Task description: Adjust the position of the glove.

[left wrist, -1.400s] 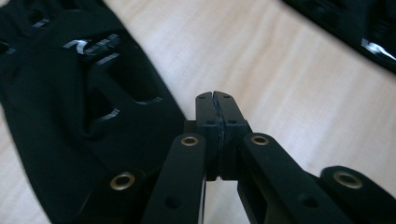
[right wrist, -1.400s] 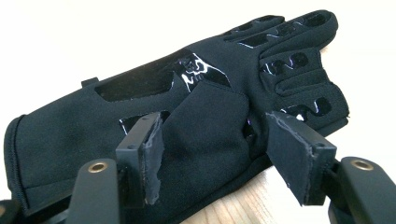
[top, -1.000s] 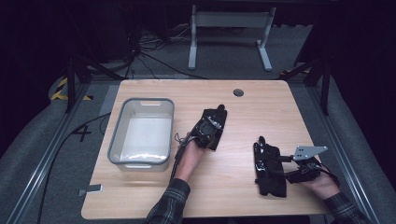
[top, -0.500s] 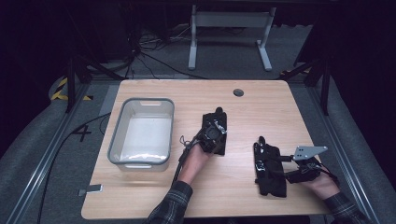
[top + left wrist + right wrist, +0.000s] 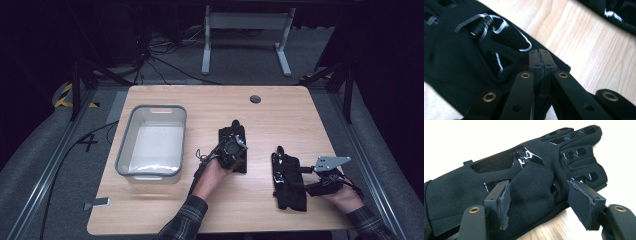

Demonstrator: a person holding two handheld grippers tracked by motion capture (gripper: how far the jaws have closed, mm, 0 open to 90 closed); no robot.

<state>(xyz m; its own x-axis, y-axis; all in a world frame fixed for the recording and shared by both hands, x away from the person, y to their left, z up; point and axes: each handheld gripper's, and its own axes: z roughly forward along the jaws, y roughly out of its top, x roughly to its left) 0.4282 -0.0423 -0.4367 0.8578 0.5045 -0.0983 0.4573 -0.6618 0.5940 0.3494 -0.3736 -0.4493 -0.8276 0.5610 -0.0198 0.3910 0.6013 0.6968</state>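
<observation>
Two black gloves with glossy grip prints lie on the wooden table (image 5: 300, 110). My left gripper (image 5: 234, 150) rests on the middle glove (image 5: 232, 132), fingers pointing away from me. In the left gripper view its jaws (image 5: 541, 58) are pressed together at that glove's (image 5: 461, 57) edge, seemingly pinching the fabric. The second glove (image 5: 289, 187) lies at the right front. My right gripper (image 5: 301, 172) comes at it from the right. In the right gripper view the open jaws (image 5: 537, 192) stand on either side of this glove's (image 5: 499, 167) thumb area, with the pads clear of the fabric.
A clear plastic bin (image 5: 150, 108) stands at the table's left, with nothing visible inside. A round cable hole (image 5: 255, 99) sits near the far edge. The second glove (image 5: 619, 15) shows at the top right of the left gripper view. A small grey clamp (image 5: 97, 202) sits at the front left corner.
My left hand has shifted slightly right and toward me, and the middle glove has slid along with it. The right gripper and its glove have not moved.
</observation>
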